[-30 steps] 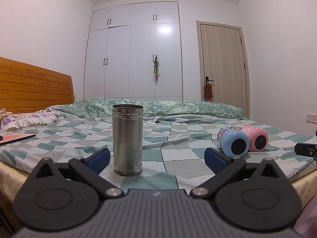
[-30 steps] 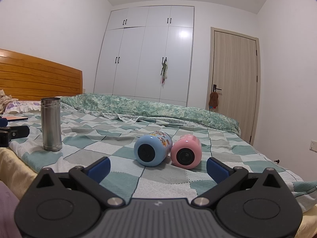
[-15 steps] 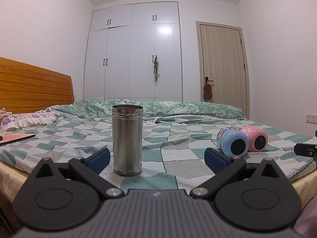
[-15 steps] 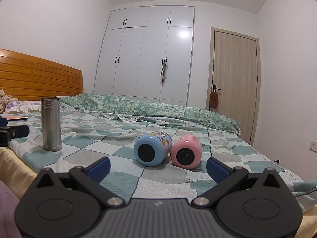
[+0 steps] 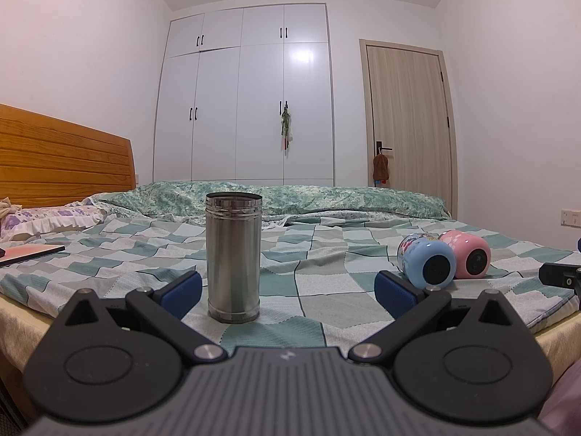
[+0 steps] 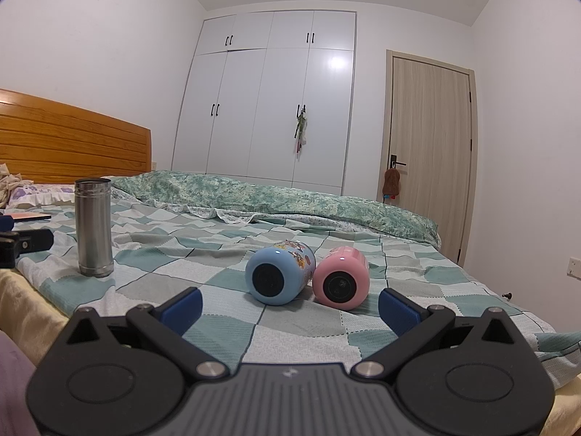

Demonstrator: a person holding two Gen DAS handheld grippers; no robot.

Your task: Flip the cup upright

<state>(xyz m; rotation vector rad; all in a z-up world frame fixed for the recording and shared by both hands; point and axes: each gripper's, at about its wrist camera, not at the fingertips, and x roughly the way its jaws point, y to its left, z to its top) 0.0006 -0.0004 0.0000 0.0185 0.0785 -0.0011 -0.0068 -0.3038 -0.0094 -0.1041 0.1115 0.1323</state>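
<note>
A steel cup (image 5: 233,256) stands upright on the checked bedspread, just beyond my open, empty left gripper (image 5: 288,292); it also shows at the left in the right wrist view (image 6: 93,227). A blue cup (image 6: 277,271) and a pink cup (image 6: 341,278) lie on their sides, touching, bases toward me, just ahead of my open, empty right gripper (image 6: 290,307). Both lying cups show at the right in the left wrist view, blue (image 5: 426,266) and pink (image 5: 466,254).
The bed (image 6: 225,254) has a rolled green quilt (image 6: 290,200) at the back, a wooden headboard (image 6: 72,138) and pillow at left. A flat pink book (image 5: 29,252) lies near the pillow. Wardrobe and door stand behind.
</note>
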